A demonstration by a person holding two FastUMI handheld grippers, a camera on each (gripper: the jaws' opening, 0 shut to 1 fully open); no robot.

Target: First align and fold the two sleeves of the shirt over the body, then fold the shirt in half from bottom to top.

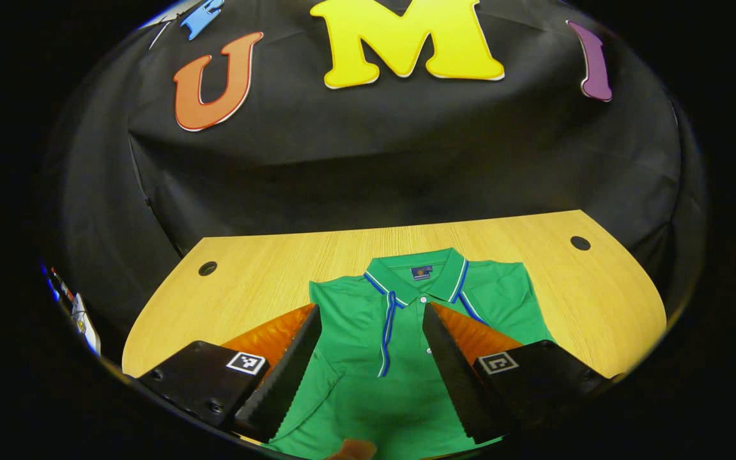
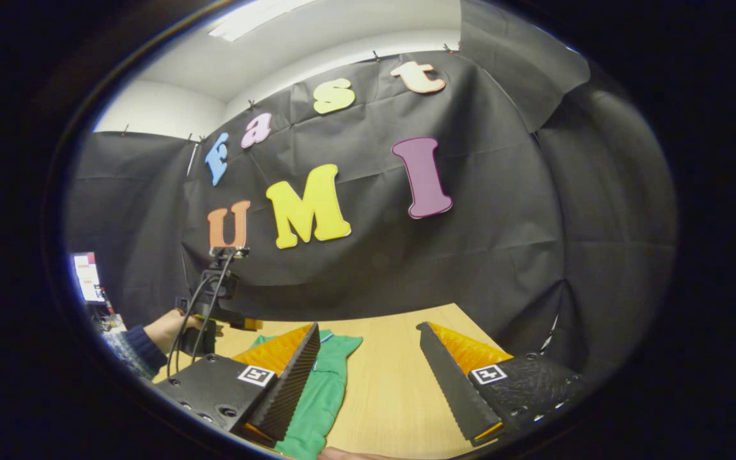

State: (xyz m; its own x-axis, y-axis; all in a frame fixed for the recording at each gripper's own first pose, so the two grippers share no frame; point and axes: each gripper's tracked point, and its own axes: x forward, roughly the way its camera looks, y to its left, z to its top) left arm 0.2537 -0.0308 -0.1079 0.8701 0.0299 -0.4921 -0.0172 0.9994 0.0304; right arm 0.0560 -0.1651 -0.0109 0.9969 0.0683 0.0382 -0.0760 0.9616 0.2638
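Observation:
A green polo shirt (image 1: 400,383) with a blue-and-white trimmed collar (image 1: 419,271) lies face up on the wooden table (image 1: 259,275), collar toward the wall. A flap of green cloth lies over the body at the lower left. My left gripper (image 1: 371,313) hovers open over the shirt's chest, one finger on each side of the placket, holding nothing. My right gripper (image 2: 368,329) is open and empty above the bare table (image 2: 393,383), with the shirt's edge (image 2: 323,390) behind its left finger.
Two round cable holes (image 1: 207,268) (image 1: 580,243) sit near the table's far corners. In the right gripper view a hand (image 2: 167,329) in a dark sleeve holds the left gripper's black body (image 2: 214,291). A lit screen (image 2: 87,276) stands off the left side.

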